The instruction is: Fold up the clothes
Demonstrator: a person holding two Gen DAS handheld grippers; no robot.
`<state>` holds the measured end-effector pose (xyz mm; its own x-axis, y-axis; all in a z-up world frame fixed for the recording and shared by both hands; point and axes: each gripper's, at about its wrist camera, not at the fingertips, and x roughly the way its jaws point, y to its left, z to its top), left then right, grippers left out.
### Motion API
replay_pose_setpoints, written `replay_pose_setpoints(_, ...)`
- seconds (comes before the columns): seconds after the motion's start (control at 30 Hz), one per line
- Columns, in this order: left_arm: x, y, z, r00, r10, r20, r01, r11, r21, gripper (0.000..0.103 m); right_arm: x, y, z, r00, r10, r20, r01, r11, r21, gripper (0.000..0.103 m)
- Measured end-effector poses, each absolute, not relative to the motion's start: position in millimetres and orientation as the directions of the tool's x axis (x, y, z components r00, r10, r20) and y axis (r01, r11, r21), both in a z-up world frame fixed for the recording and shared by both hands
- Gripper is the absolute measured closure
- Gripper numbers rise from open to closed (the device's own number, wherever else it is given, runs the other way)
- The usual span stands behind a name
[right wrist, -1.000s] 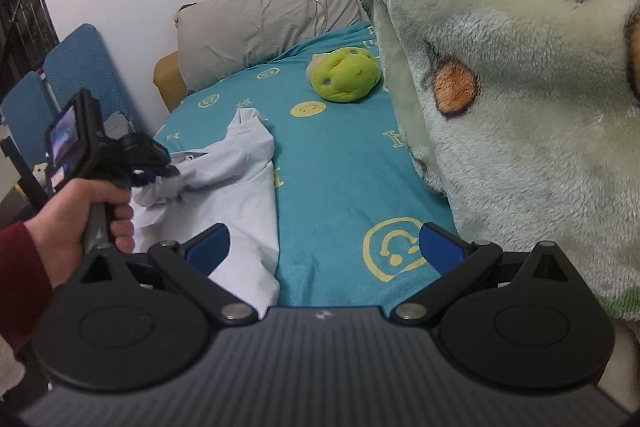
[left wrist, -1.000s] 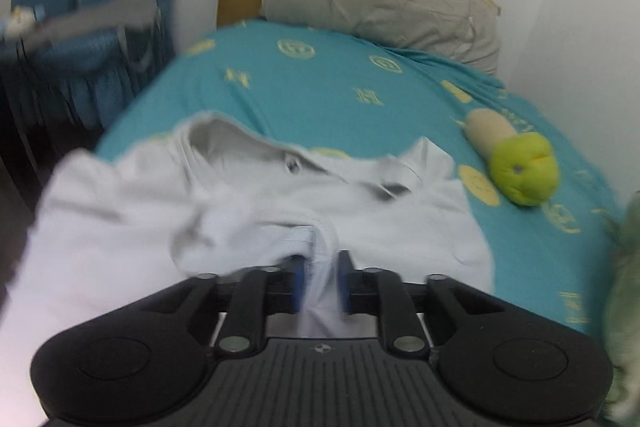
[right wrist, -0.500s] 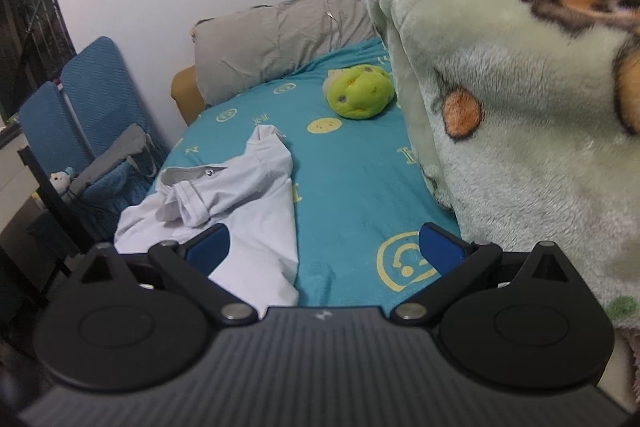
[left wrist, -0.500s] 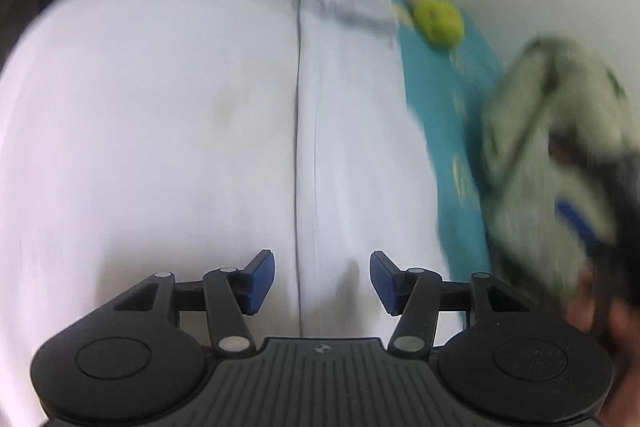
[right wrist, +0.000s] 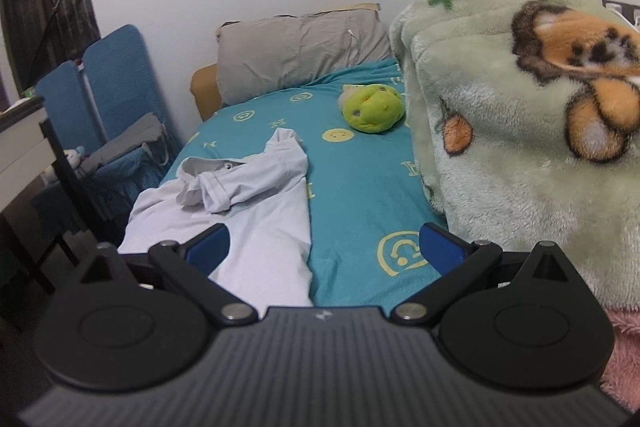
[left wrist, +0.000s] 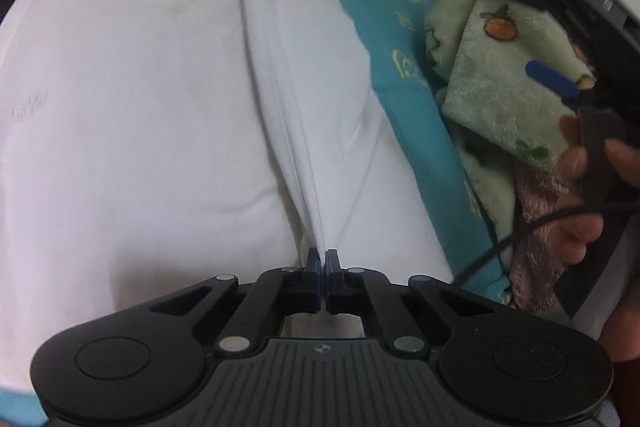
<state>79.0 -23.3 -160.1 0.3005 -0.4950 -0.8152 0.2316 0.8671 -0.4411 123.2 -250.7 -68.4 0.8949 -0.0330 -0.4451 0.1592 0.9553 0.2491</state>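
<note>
Two views, one shirt. Left wrist view: left gripper [left wrist: 322,261] had just closed, fingers pinching gathered fold at near hem of white shirt [left wrist: 160,87], likely to lift it for folding; right gripper [left wrist: 560,83] waited beside shirt, held by hand [left wrist: 600,163]. Right wrist view: right gripper [right wrist: 324,247] spread wide, empty, above shirt [right wrist: 256,203] lying on teal bedsheet [right wrist: 360,187].
</note>
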Motion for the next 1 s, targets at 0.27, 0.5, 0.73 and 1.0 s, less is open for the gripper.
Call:
replay_pose_setpoints(0.27,73.8,-24.5,-122.2,0.440,-0.428,-0.789,0.324,0.896,-0.305,0.059,121.2,-241.8,-66.3,0.901,0.033,-0.432,0.085,0.964,0.252,0.000)
replay_pose_setpoints(0.5,110.8,-3.3,-51.0,0.665,-0.314,-0.678,0.330,0.938,-0.111,0.027,120.8,-237.9,-66.6,0.905,0.134,-0.404,0.007,0.944,0.329,0.003)
replay_pose_setpoints(0.73,151.1,43.1,-63.3,0.710,-0.351,-0.611,0.233,0.935,-0.266,0.023,161.0,-214.7,-81.8,0.857,0.228,-0.463,-0.064,0.937,0.344,0.030)
replay_pose_setpoints(1.0,174.4,80.6,-81.0,0.774,-0.212,-0.597,0.109,0.973,-0.204,0.023,270.5,-166.3,-100.4,0.854,0.258,-0.452,-0.120,0.943,0.311,0.033)
